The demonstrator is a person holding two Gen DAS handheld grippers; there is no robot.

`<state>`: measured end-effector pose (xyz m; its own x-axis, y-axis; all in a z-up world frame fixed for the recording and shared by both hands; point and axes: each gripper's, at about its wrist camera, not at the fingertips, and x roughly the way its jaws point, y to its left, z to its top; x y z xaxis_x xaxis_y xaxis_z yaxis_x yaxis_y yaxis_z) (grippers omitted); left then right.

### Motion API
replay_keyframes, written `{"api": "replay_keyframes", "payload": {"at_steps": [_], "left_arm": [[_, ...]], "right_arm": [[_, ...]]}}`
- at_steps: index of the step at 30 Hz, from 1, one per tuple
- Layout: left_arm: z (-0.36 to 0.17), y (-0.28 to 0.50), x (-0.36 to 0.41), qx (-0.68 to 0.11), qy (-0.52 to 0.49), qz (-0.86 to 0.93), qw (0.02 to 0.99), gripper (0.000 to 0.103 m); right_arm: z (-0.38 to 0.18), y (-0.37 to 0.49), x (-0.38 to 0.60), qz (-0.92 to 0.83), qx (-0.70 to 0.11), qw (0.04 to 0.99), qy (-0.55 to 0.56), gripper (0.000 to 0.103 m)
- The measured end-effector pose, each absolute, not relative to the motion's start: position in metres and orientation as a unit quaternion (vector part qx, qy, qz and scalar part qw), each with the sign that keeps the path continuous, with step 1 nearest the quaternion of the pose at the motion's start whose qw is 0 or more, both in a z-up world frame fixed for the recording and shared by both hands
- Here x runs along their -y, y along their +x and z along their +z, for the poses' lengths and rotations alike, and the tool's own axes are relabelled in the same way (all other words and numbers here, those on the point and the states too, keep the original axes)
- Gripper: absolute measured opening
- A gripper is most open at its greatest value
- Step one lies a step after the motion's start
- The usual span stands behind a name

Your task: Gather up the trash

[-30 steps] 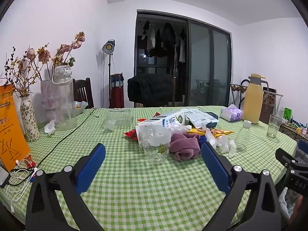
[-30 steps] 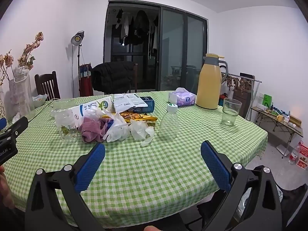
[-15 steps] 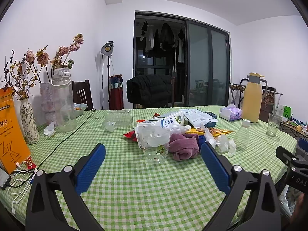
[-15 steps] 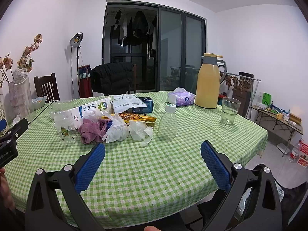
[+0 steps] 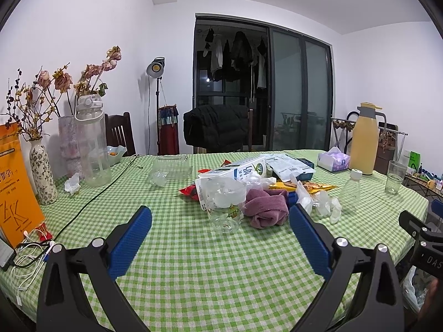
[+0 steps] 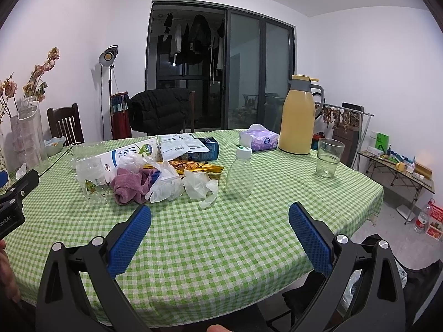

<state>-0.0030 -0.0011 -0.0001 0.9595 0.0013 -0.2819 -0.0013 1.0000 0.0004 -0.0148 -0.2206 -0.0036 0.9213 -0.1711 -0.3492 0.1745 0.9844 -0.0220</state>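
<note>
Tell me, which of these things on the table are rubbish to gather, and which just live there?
Rubbish, probably: milk carton, crumpled plastic gloves, snack wrapper, empty bottle, crushed clear cup.

Just there: yellow jug, drinking glass, tissue pack, flower vase, orange book.

I see a green-and-white checked cloth on the desk (image 5: 193, 262). Mauve towel (image 5: 267, 207) at 12 o'clock, yellow snack wrapper (image 6: 206, 167) behind it, white-and-blue milk carton (image 5: 238, 169). Yellow jug (image 6: 297, 116) with grey lid at 1 o'clock. Orange book (image 5: 13, 191) at 9 o'clock. My hand-held gripper (image 5: 220, 221) pads are blue, frame black.
</note>
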Motion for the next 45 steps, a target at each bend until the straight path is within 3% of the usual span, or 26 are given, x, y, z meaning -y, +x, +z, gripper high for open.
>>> {"api": "replay_keyframes", "payload": {"at_steps": [45], "left_arm": [[0.0026, -0.0033, 0.0058, -0.142, 0.004, -0.002, 0.990, 0.096]], "right_arm": [[-0.0018, -0.0161, 0.2226, -0.097, -0.171, 0.981, 0.003, 0.096]]}}
